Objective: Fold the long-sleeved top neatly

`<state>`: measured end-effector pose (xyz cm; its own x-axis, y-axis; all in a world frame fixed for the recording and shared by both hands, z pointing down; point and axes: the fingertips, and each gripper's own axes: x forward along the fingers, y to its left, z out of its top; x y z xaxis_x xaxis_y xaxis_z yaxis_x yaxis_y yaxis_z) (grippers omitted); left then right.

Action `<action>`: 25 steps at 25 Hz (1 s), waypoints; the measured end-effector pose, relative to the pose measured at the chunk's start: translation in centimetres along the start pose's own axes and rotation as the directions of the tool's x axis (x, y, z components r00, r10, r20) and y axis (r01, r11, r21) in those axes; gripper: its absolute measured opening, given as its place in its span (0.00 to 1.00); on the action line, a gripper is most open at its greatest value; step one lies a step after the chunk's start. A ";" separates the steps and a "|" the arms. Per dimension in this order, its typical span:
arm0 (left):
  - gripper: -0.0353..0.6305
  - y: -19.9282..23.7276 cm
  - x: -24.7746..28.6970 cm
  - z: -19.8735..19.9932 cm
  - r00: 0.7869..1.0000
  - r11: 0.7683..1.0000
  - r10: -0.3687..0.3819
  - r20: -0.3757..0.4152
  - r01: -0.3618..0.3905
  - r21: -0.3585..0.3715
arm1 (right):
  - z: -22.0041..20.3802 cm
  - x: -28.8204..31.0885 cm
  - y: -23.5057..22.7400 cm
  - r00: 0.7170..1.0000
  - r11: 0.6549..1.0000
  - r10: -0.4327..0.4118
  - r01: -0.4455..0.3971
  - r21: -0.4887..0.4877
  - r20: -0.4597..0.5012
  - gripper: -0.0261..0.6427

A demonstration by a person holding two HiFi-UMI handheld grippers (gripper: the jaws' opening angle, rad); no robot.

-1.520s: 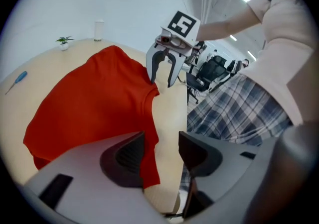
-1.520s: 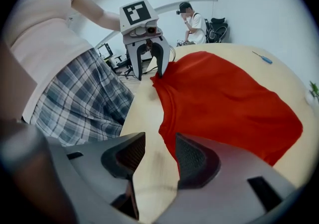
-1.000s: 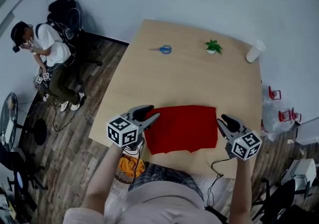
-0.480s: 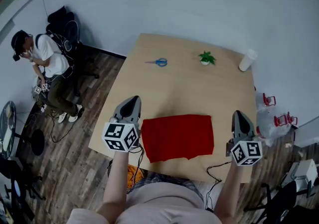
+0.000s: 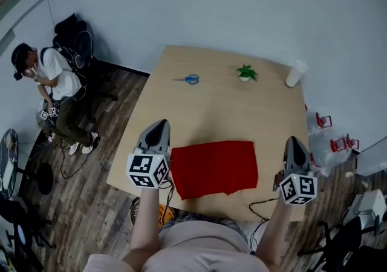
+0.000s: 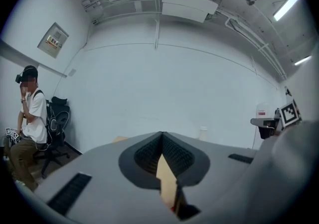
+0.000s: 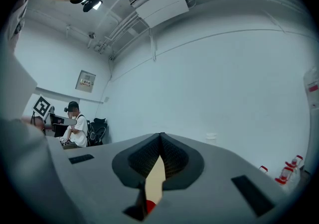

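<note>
Now the red long-sleeved top (image 5: 213, 167) lies as a flat, compact rectangle on the pale wooden table (image 5: 224, 110), close to the near edge where both hands can reach it easily. Its sleeves are tucked out of sight and its sides run fairly straight; only the near hem looks a little uneven at the lower right. Judging by that shape, the folding seems finished or very nearly so.

The left gripper (image 5: 158, 123) hangs just beside the top's left edge and the right gripper (image 5: 294, 139) stands off its right edge, both pointing level towards the far wall and clear of the cloth. That flanking pose likely keeps them from disturbing the fold while it is looked over. In the left gripper view the ribbed dark pads (image 6: 149, 154) meet at their tips with nothing caught between them, only table showing through the gap below. The right gripper view shows the same pressed-together, empty jaws, with a sliver of red cloth low in the gap.

Blue-handled scissors (image 5: 191, 79), a small green potted plant (image 5: 245, 72) and a white paper cup (image 5: 295, 74) sit along the far end, well apart from the garment, leaving the working area free. A seated person in a white shirt (image 5: 53, 71) is off to the left, away from the table
</note>
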<state>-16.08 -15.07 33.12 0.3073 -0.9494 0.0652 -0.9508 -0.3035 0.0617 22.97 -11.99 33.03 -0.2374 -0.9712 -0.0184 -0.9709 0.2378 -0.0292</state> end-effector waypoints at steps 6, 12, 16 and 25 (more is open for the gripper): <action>0.06 -0.1 -0.3 -0.3 1.000 1.000 0.003 -0.011 -0.003 0.012 | -0.5 -0.8 -0.4 1.000 1.000 -0.023 0.023 0.005 -0.006 0.05; 0.06 -0.4 -0.3 -0.4 1.000 1.000 0.002 -0.005 -0.002 -0.001 | -0.6 -0.6 0.2 1.000 1.000 -0.014 0.014 -0.014 -0.014 0.05; 0.06 -0.4 -0.3 -0.4 1.000 1.000 0.002 -0.008 -0.002 -0.006 | -0.6 -0.5 0.7 1.000 1.000 -0.003 0.003 -0.017 -0.016 0.05; 0.06 -0.8 -0.2 -0.6 1.000 1.000 -0.009 -0.015 0.009 -0.004 | -0.7 -0.3 1.5 0.999 0.999 0.022 -0.023 -0.029 -0.028 0.05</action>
<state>-15.40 -14.56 33.61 0.3161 -0.9454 0.0791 -0.9480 -0.3114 0.0660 21.60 -11.35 33.74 -0.2597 -0.9656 0.0087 -0.9657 0.2597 0.0000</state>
